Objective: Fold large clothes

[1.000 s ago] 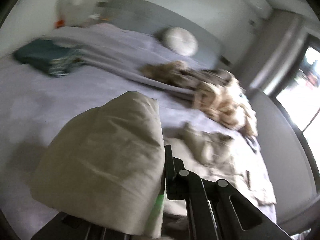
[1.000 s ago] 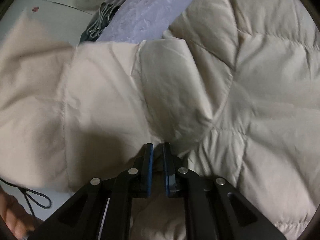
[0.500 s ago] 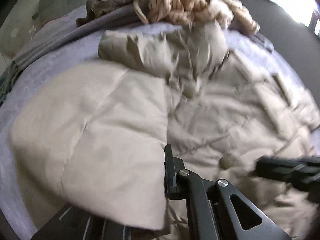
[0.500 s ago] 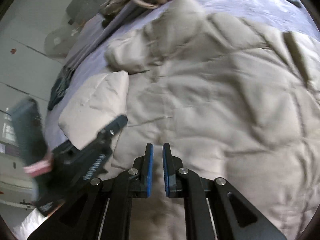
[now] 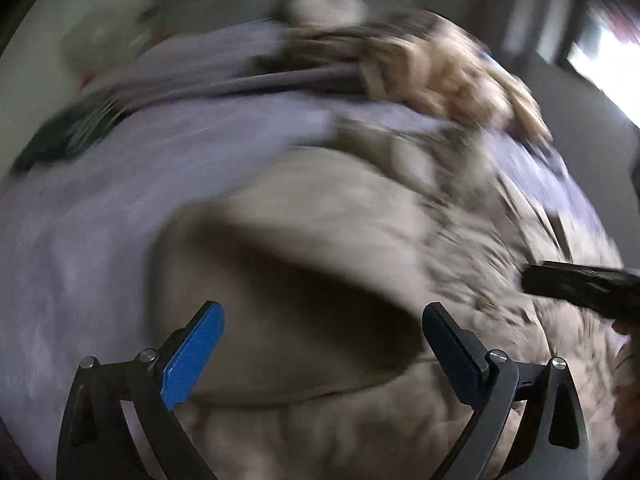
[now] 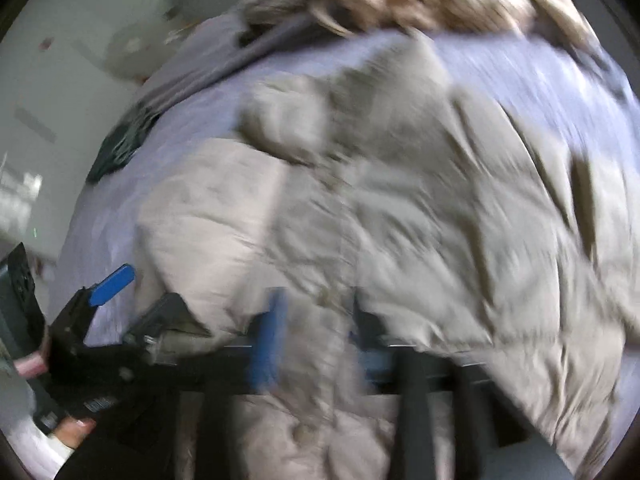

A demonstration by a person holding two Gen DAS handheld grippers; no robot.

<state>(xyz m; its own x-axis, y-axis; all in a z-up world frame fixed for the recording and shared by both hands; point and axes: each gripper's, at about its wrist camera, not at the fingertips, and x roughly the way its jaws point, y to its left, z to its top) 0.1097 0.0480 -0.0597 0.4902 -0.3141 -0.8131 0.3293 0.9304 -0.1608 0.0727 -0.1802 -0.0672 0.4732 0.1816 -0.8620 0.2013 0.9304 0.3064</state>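
A large beige quilted jacket (image 5: 328,248) lies spread on the lavender bed, one sleeve folded over its body; it also fills the right wrist view (image 6: 420,208). My left gripper (image 5: 324,340) is open and empty just above the folded sleeve. It also shows at the lower left of the right wrist view (image 6: 144,288). My right gripper (image 6: 316,320) is open above the jacket's lower middle, motion-blurred. Its black body enters the left wrist view at the right edge (image 5: 580,292).
A tan knitted garment (image 5: 448,76) and a grey blanket (image 5: 248,80) lie piled at the far side of the bed (image 5: 80,216). A dark green folded cloth (image 5: 68,136) lies far left. A round white cushion (image 5: 324,4) rests by the headboard.
My left gripper has let go of the jacket sleeve, which now lies folded over the jacket, and has opened wide. My right gripper has opened too. Both views are blurred by motion.
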